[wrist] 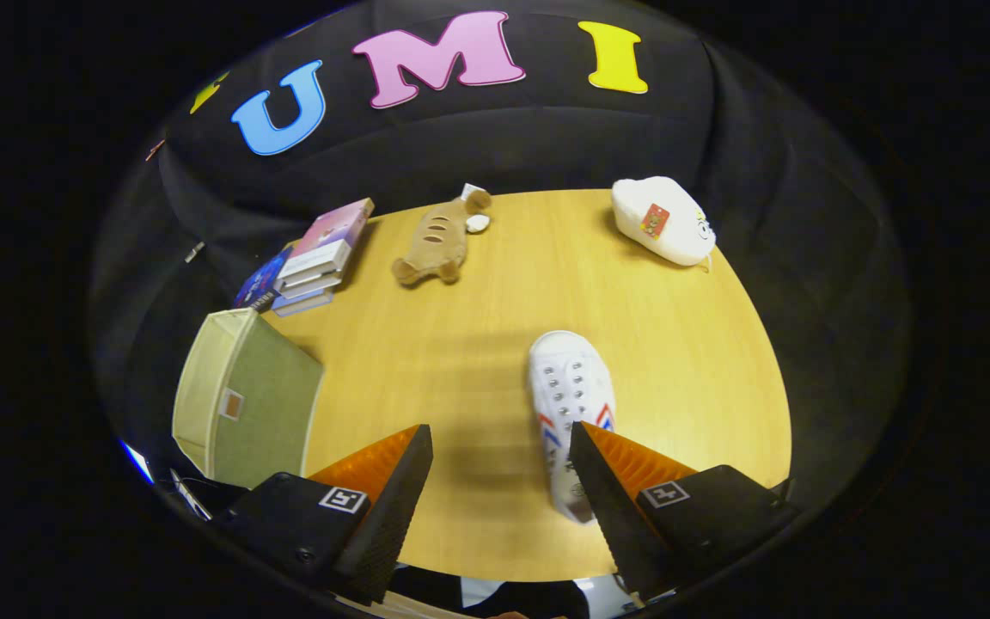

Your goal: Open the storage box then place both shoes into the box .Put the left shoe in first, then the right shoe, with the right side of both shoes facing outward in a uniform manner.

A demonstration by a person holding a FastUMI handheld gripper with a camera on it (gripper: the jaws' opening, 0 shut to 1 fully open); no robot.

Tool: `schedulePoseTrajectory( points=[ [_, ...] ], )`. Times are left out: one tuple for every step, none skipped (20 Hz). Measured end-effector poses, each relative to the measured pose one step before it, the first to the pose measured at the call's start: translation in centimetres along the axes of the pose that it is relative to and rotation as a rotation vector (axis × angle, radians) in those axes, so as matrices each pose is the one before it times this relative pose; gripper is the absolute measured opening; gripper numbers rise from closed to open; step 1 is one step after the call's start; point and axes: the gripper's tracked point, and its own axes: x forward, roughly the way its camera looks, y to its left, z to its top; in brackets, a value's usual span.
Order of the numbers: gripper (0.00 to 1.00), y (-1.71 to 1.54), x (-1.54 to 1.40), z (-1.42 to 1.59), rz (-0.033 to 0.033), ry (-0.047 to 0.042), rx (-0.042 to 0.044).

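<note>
The hand-held gripper (501, 447) hangs above the pale wooden tabletop (684, 361) with its fingers spread wide and holding nothing. A white canvas lace-up shoe with red and blue side stripes (570, 404) lies flat just ahead of the fingers, partly under the right one, toe pointing away. Risk: a descent from this offset would probably catch only one edge, and the shoe could twist or slip, spoiling the required facing. The beige-green fabric storage box (247, 404) stands well apart beside the left finger; whether it is open cannot be told, and a shut lid would block placement.
</note>
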Motion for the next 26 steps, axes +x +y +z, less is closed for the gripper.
schedulePoseTrajectory(
  points=[
    [0.99,-1.632,0.502,-0.054,-0.01466,0.00907,-0.0114],
    [0.99,-1.344,0.437,-0.08,-0.01054,0.00828,-0.00954],
    [0.99,-1.236,0.481,-0.117,-0.01273,0.00727,-0.00979],
    [0.99,-1.175,0.554,-0.187,-0.0137,0.00957,-0.01385],
    [0.99,-0.834,0.527,-0.22,-0.00432,0.00881,-0.01398],
    [0.99,-0.75,0.526,-0.252,-0.0052,0.00955,-0.01723],
    [0.99,-0.813,0.466,-0.376,-0.00945,0.01324,-0.021],
    [0.99,-0.545,0.512,-0.259,-0.00249,0.00916,-0.02101],
    [1.0,-0.47,0.444,-0.302,0.00088,0.00976,-0.0146],
    [0.99,-0.26,0.447,-0.488,0.0053,0.0175,-0.00623],
    [0.99,-0.171,0.485,-0.599,0.00573,0.02236,0.00065],
    [0.99,-0.286,0.565,-0.501,0.00302,0.01959,-0.00001],
    [0.99,-0.186,0.551,-0.64,0.00074,0.02361,-0.00268],
    [0.99,0.018,0.443,-0.491,0.00652,0.01971,-0.00167],
    [0.99,0.166,0.438,-0.5,0.0089,0.01908,-0.00015],
    [0.99,0.119,0.415,-0.326,0.00718,0.01367,-0.00202],
    [0.99,0.134,0.411,-0.359,0.00245,0.01204,-0.00255],
    [0.99,0.121,0.472,-0.152,0.00414,0.01062,0.0008],
    [0.99,0.178,0.398,0.037,0.00681,0.00716,0.00859],
    [0.98,0.212,0.416,-0.046,0.00626,0.00506,0.01389],
    [0.98,0.122,0.424,0.32,0.00637,-0.00206,0.02062],
    [0.94,0.245,0.362,0.266,0.01263,-0.00428,0.02819],
    [0.89,0.494,0.354,-0.346,0.01901,0.02394,0.02599],
    [0.79,0.409,0.213,-0.227,0.01801,0.0107,0.02213],
    [0.73,0.857,0.339,-0.131,0.03642,0.00187,0.03159],
    [0.57,0.009,-0.047,0.099,-0.00555,-0.00319,0.02598]
  ],
)
